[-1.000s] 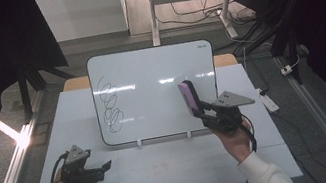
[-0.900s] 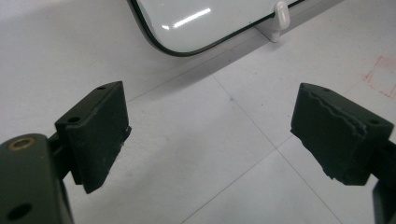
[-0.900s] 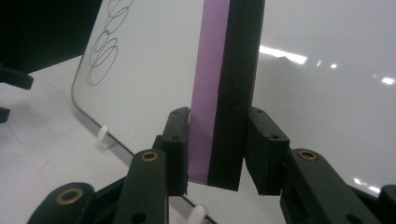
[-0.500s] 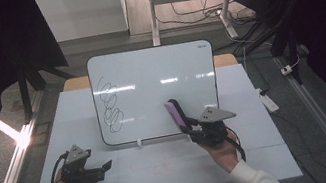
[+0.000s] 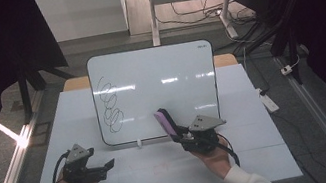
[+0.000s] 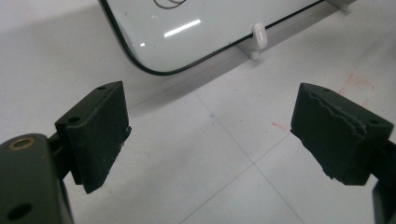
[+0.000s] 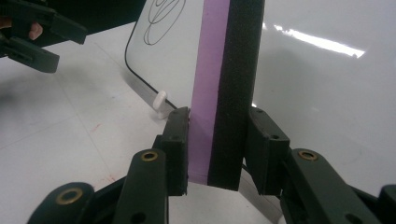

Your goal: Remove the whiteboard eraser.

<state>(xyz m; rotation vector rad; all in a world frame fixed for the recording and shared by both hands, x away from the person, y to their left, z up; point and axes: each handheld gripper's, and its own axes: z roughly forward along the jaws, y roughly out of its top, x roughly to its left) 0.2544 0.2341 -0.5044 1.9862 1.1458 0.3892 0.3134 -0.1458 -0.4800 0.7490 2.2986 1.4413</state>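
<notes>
Holding the eraser upright in the right gripper, jaws pinched on its lower end, purple back on one pad and black felt on the other, just in front of the board's lower edge, right of the scribble. Best done, by this reading, by turning the black felt face flat toward the board, carrying it left and up to the looping scribble on the board's left half, and pressing evenly so the whole face meets the surface, not one edge. Keeping the grip low on the eraser, so the jaws clear the board. Wiping in overlapping strokes along the column of loops, light enough not to tip the propped board backward. Resting low on the table off the board's lower left corner, the left gripper, jaws wide apart with nothing between them; free to steady the board's edge if it rocks. Standing at the board's bottom edge near the middle, a small white clip, likely to catch a low stroke. Lying right of the board, beyond the table, a power strip and cables, well apart from the work.
</notes>
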